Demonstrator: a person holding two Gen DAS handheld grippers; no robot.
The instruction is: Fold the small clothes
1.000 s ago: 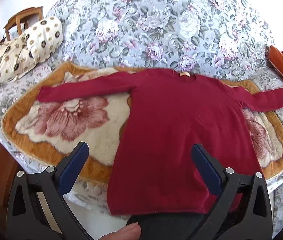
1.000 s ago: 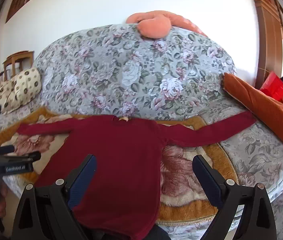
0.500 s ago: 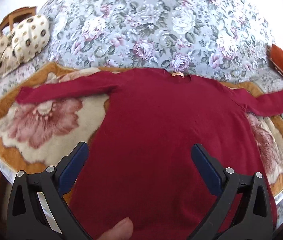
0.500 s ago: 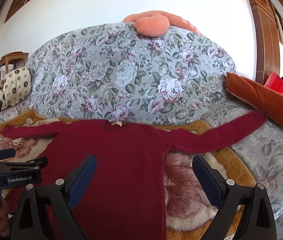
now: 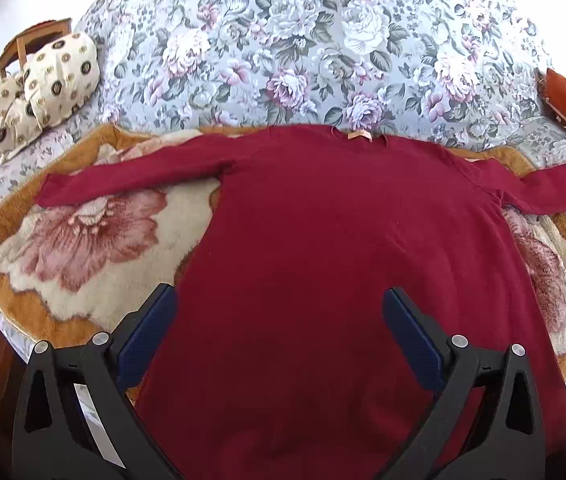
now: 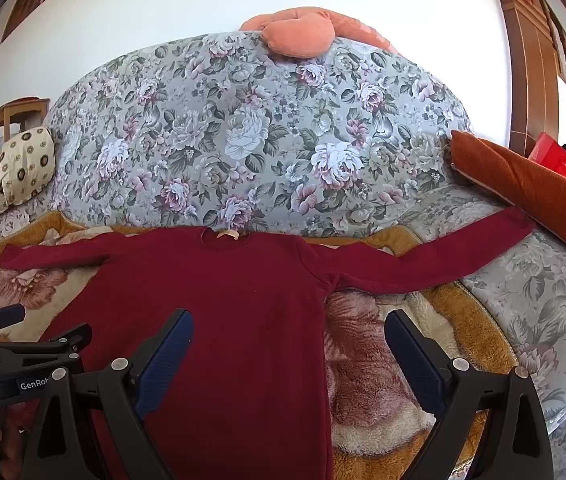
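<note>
A dark red long-sleeved sweater [image 5: 323,240] lies flat, face up, on a plush flower-print blanket [image 5: 83,248] on the sofa seat, both sleeves spread out sideways. It also shows in the right wrist view [image 6: 219,292]. My left gripper [image 5: 279,320] is open and empty, above the sweater's lower body. My right gripper [image 6: 289,344] is open and empty, above the sweater's right side edge. The left gripper's body [image 6: 23,364] shows at the left edge of the right wrist view.
The floral sofa back [image 6: 263,140] rises behind the sweater. Cream patterned cushions [image 5: 27,100] lie at the left, an orange bolster [image 6: 531,196] at the right by the right sleeve's cuff. An orange pillow [image 6: 299,36] sits on top of the sofa back.
Both grippers have moved forward and lower over the sweater. The hem has left the left wrist view. Both stay open.
</note>
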